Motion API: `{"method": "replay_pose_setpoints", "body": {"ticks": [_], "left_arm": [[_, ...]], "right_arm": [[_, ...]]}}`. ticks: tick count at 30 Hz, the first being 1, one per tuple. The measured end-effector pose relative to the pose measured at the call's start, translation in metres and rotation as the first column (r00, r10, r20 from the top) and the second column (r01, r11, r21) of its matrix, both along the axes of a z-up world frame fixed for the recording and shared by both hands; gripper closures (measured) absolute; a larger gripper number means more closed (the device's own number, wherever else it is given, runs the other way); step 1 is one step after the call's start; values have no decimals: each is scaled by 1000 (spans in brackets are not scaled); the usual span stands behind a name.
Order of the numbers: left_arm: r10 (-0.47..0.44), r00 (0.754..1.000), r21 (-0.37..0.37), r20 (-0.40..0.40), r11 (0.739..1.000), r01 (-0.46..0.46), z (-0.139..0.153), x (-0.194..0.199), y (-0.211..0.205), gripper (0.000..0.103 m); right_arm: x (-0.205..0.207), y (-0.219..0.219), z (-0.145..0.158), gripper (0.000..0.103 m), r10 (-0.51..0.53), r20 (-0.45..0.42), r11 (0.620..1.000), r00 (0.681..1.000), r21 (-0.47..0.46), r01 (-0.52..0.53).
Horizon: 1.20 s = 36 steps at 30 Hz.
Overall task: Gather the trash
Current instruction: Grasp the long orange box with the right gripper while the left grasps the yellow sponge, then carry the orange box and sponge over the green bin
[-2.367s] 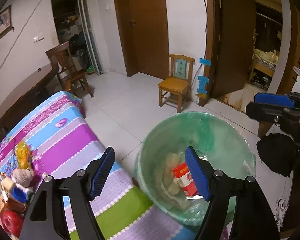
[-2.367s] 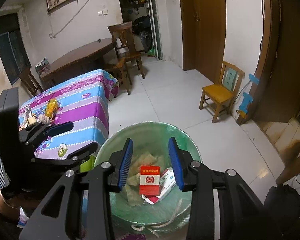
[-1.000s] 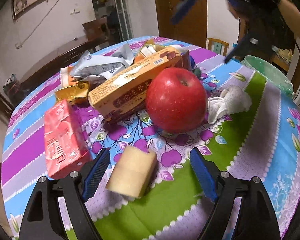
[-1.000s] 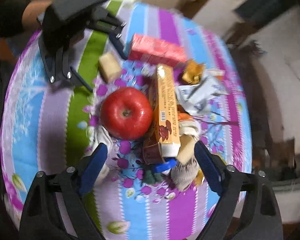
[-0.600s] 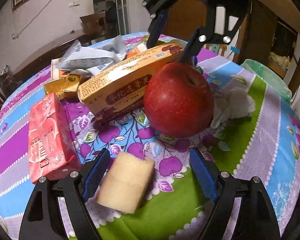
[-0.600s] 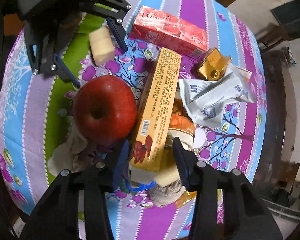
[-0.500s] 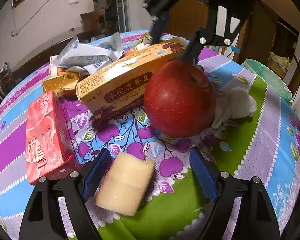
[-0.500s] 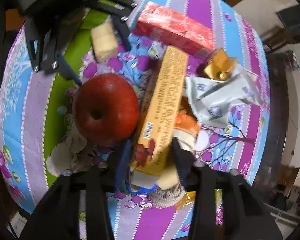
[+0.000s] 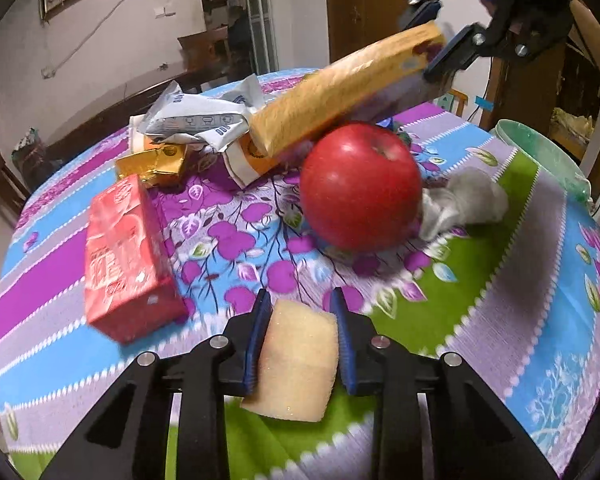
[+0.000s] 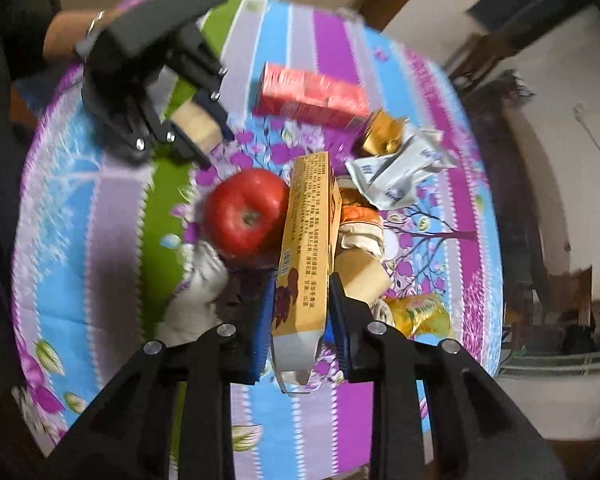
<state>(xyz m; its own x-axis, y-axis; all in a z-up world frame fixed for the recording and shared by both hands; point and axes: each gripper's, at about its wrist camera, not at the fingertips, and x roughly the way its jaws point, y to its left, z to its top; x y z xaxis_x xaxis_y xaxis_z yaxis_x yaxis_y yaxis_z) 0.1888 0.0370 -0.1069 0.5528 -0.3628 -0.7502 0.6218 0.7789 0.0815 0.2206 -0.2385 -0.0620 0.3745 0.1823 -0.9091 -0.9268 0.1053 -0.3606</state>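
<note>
My left gripper (image 9: 300, 336) is shut on a pale yellow sponge block (image 9: 296, 360), low over the striped tablecloth (image 9: 480, 308); it also shows in the right wrist view (image 10: 198, 130). My right gripper (image 10: 298, 328) is shut on a long orange carton (image 10: 306, 248) and holds it tilted, lifted above the table; the carton shows in the left wrist view (image 9: 340, 88). A crumpled white tissue (image 9: 464, 204) lies right of a red apple (image 9: 360, 188). A silver-white wrapper (image 9: 196, 120), a gold wrapper (image 9: 152, 164) and a red box (image 9: 124, 252) lie on the left.
A green-lined trash bin (image 9: 540, 152) stands off the table's far right edge. In the right wrist view a yellow snack packet (image 10: 420, 314), a tan block (image 10: 362, 278) and an orange wrapper (image 10: 360, 216) lie beside the carton. Chairs and doors stand behind.
My left gripper has closed on the sponge block. My right gripper has closed on the orange carton and lifted its end off the pile.
</note>
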Motion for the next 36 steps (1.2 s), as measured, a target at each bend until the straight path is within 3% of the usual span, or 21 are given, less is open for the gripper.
{"method": "replay_pose_setpoints", "body": {"ticks": [5, 8, 10, 11, 15, 17, 18, 19, 22, 26, 36], "left_arm": [[35, 999, -35, -13, 999, -35, 10, -25, 9, 71], [46, 998, -36, -30, 998, -47, 7, -39, 10, 70], [65, 997, 2, -39, 998, -65, -1, -47, 7, 70], [74, 996, 20, -42, 997, -73, -6, -49, 7, 69], [110, 993, 6, -50, 994, -110, -8, -45, 9, 65], [130, 990, 2, -52, 992, -130, -9, -43, 10, 61], [135, 990, 4, -51, 991, -135, -9, -43, 10, 58], [140, 989, 5, -49, 990, -140, -10, -43, 10, 57], [160, 986, -12, -46, 987, -160, -11, -42, 15, 49], [172, 984, -16, -53, 985, -173, -11, -43, 19, 40], [155, 988, -37, -27, 987, -156, -1, -59, 33, 35]], "right_arm": [[-34, -36, 11, 78, -128, 30, 988, 991, 91, 124], [-66, -78, 10, 78, -281, -25, 928, 959, 247, 278], [-89, -112, -7, 78, -453, -133, 808, 881, 356, 469], [-103, -128, -24, 78, -536, -196, 730, 821, 382, 567], [-135, -147, -69, 77, -684, -273, 547, 676, 421, 724], [-137, -152, -69, 77, -680, -322, 507, 659, 442, 740], [-137, -150, -67, 74, -680, -318, 504, 660, 451, 736], [-136, -149, -65, 63, -681, -305, 509, 666, 456, 730], [-125, -140, -62, 50, -678, -262, 537, 687, 463, 705], [-114, -134, -70, 50, -669, -283, 551, 687, 430, 715], [-121, -140, -80, 50, -687, -312, 513, 656, 431, 742]]}}
